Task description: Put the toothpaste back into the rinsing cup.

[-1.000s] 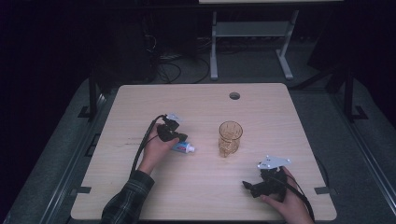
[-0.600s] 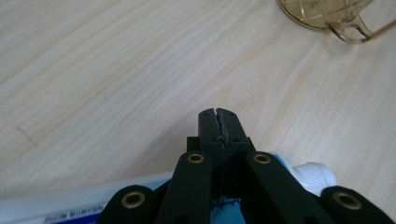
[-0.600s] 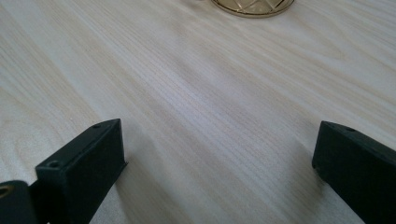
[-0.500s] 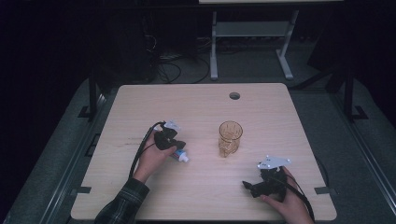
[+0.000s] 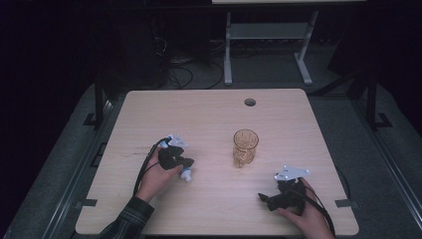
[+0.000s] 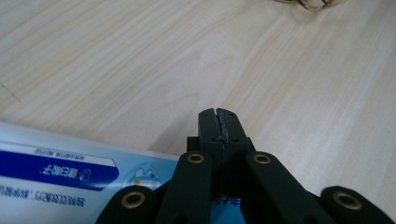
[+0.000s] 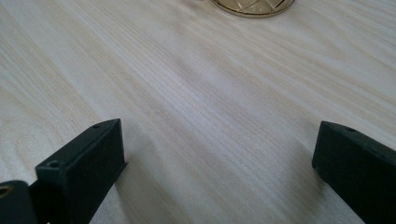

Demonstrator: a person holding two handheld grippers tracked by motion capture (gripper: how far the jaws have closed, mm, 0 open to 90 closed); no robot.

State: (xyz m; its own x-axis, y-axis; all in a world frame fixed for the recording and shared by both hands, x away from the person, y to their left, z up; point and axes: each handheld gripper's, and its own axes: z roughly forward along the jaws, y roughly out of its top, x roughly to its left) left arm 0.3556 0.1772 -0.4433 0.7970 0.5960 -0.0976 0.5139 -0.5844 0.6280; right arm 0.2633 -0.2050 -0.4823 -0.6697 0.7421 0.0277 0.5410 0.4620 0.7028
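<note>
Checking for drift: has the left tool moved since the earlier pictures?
Yes. The left tool slid toward the table's near edge, slightly closer to the glass.

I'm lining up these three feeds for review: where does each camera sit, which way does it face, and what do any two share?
High view: above the person's side, looking forward and down on the table; forearms, left gripper, right gripper.
Left gripper view: rides that gripper, looking along its jaws, shut on a blue-and-white tube.
Right gripper view: along its wide-apart jaws across bare wood.
Shared: the amber glass, whose base shows in the right gripper view.
</note>
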